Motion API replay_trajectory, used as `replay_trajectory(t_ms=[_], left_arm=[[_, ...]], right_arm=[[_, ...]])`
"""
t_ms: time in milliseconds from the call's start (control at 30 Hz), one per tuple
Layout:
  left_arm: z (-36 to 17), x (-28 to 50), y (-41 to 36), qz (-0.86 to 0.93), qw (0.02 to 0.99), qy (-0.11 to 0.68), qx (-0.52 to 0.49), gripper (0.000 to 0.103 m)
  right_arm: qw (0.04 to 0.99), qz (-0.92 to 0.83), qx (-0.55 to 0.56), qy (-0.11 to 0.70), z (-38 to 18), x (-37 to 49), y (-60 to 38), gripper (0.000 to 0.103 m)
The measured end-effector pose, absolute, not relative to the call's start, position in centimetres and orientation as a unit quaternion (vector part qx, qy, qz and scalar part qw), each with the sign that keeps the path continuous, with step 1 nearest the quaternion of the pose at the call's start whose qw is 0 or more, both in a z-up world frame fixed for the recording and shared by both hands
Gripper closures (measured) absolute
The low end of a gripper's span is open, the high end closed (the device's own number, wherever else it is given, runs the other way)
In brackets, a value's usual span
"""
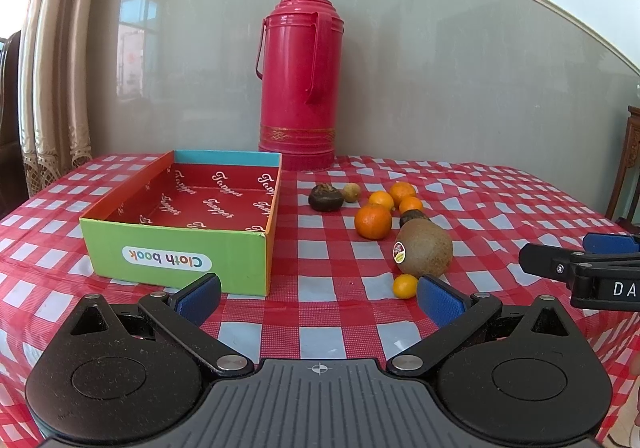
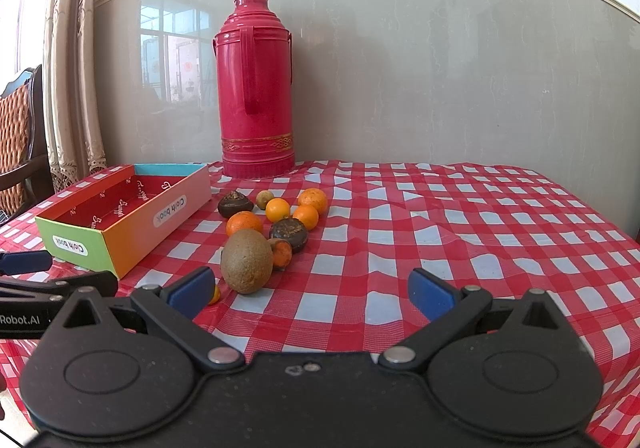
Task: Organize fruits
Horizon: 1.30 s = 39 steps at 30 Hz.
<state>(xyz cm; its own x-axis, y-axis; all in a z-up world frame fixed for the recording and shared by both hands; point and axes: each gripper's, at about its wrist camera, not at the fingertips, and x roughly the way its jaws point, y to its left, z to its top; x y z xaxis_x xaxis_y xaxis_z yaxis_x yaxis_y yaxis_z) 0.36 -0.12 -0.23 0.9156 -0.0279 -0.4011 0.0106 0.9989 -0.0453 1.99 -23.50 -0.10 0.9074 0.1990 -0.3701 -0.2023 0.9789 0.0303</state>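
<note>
On the checked bench, both grippers hover with jaws spread wide, gripping nothing.

Left gripper [image 1: 318, 294] hangs low over the red-and-white cloth [image 1: 328, 288], the open box [image 1: 180, 244] marked "Cloth book" just beyond its left finger, nothing inside it. Right of the box sits the fruit: a big brown kiwi [image 1: 425, 247] nearest, a tiny orange kumquat [image 1: 405, 285] just in front of it, bigger oranges [image 1: 373, 221] behind, two dark fruits [image 1: 325, 198] among them. Right gripper [image 2: 310, 294] faces the same cluster, the kiwi [image 2: 247, 261] just beyond its left finger. A tall red thermos [image 1: 300, 80] stands at the far edge, against the wall.
</note>
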Motion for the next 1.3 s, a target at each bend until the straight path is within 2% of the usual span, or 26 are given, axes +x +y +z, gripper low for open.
replay_trajectory(t_ms=[733, 1133, 1167, 1200, 1233, 1267, 1300], left_arm=[[-0.4, 0.8, 0.0, -0.012, 0.974, 0.219, -0.047, 0.000], [-1.3, 4.7, -3.5, -0.045, 0.969, 0.242, -0.017, 0.001], [-1.4, 5.0, -3.9, -0.046, 0.969, 0.243, -0.012, 0.002], [-1.5, 5.5, -4.3, -0.050, 0.968, 0.246, -0.006, 0.009], [-1.7, 5.9, -4.7, -0.052, 0.966, 0.251, 0.000, 0.027], [-1.8, 6.3, -4.9, -0.055, 0.965, 0.258, 0.003, 0.038], [-2.1, 6.7, -5.2, -0.056, 0.962, 0.266, 0.007, 0.039]], right_arm=[[0.978, 0.093, -0.004, 0.189, 0.0, 2.0, -23.8, 0.006], [0.977, 0.040, 0.022, 0.209, -0.2, 6.4, -25.3, 0.006], [0.977, 0.036, 0.028, 0.208, -0.2, 6.8, -25.5, 0.006], [0.977, 0.034, 0.032, 0.206, -0.1, 7.0, -25.6, 0.006], [0.978, 0.033, 0.035, 0.205, -0.2, 7.3, -25.7, 0.006], [0.978, 0.032, 0.037, 0.204, -0.2, 7.5, -25.8, 0.006], [0.977, 0.032, 0.041, 0.206, -0.4, 7.6, -26.0, 0.006]])
